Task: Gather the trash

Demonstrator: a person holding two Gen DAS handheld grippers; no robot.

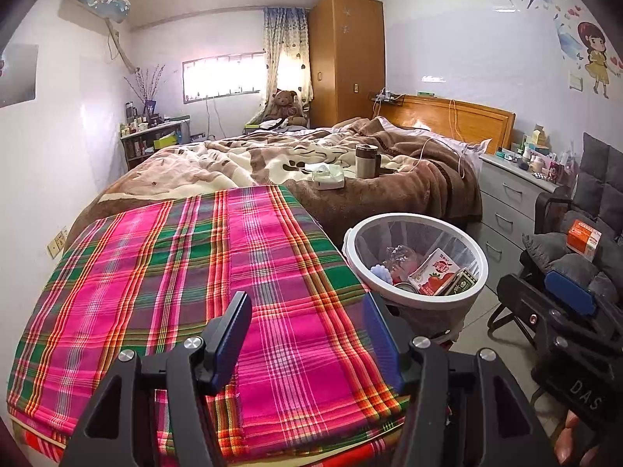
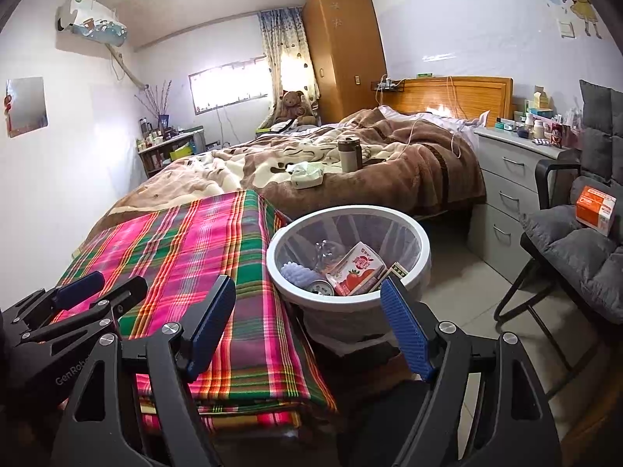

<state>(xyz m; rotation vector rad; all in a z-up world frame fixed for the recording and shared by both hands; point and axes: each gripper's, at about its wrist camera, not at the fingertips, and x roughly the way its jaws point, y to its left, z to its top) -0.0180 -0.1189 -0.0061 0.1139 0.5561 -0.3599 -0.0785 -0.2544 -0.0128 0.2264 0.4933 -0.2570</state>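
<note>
A white trash bin [image 1: 420, 299] [image 2: 290, 290] with a clear liner stands on the floor beside the plaid-covered table [image 1: 187, 272] [image 2: 187, 249]. It holds a red strawberry drink carton [image 1: 434, 272] [image 2: 356, 272], a can, a green box and clear plastic. My left gripper [image 1: 307, 330] is open and empty, low over the plaid cloth. My right gripper [image 2: 307, 323] is open and empty, just in front of the bin's near rim. The right gripper also shows in the left wrist view [image 1: 564, 303], and the left gripper shows in the right wrist view [image 2: 93, 292].
A bed with a brown blanket [image 1: 311, 163] carries a tissue box [image 1: 329, 177] and a thermos [image 1: 366, 159]. A grey drawer unit [image 2: 506, 179] stands to the right. A grey cushioned chair [image 2: 576, 249] holds an orange box [image 2: 595, 210].
</note>
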